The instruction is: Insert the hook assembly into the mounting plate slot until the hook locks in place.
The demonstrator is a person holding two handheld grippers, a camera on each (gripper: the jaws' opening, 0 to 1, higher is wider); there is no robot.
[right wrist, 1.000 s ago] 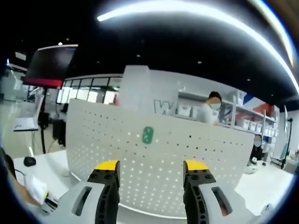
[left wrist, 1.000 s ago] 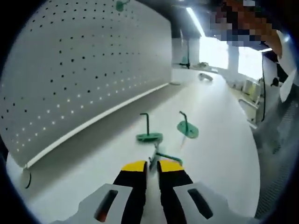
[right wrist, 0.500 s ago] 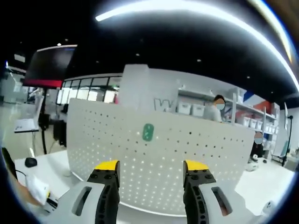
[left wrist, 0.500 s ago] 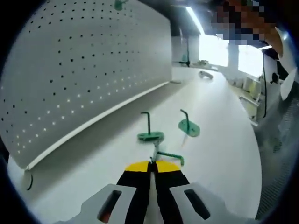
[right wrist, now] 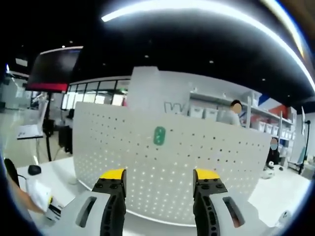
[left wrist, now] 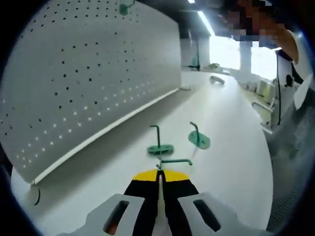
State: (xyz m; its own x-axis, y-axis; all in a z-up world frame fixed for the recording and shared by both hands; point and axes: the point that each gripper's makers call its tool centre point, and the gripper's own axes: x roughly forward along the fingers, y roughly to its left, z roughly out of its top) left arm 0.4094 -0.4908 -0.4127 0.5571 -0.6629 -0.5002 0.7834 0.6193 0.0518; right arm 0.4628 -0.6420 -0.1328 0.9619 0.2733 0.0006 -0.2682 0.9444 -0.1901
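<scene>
**Left has a hook pinched, right idle at the pegboard**

Left gripper (left wrist: 159, 173): jaws fully closed, yellow tips touching, clamped on the stem of a green hook (left wrist: 173, 161). Its bent wire sticks out just past the tips, so the free end is exposed for insertion. Looks like it's off the table (left wrist: 231, 147), but I can't tell for sure.

2 more hooks stand on their bases just beyond: 1 upright near centre (left wrist: 158, 145), 1 tilted to its right (left wrist: 198, 139). They sit well apart from the board, within easy reach for later picks.

Pegboard (left wrist: 93, 78) runs along the left of the table, standing upright. A green plate (left wrist: 124, 8) is mounted high on it, far from the held hook.

Right gripper (right wrist: 160, 183): jaws wide apart, holding nothing. It faces the board square on, with the green plate (right wrist: 159, 135) above and between the tips. My guess: it's parked there to keep the target in sight, or ready to steady the board.

Step in hand: pick done, carry to the plate not started. Next move needs the hook lifted and its end lined up with the plate slot. The slot itself is too small to make out here.
</scene>
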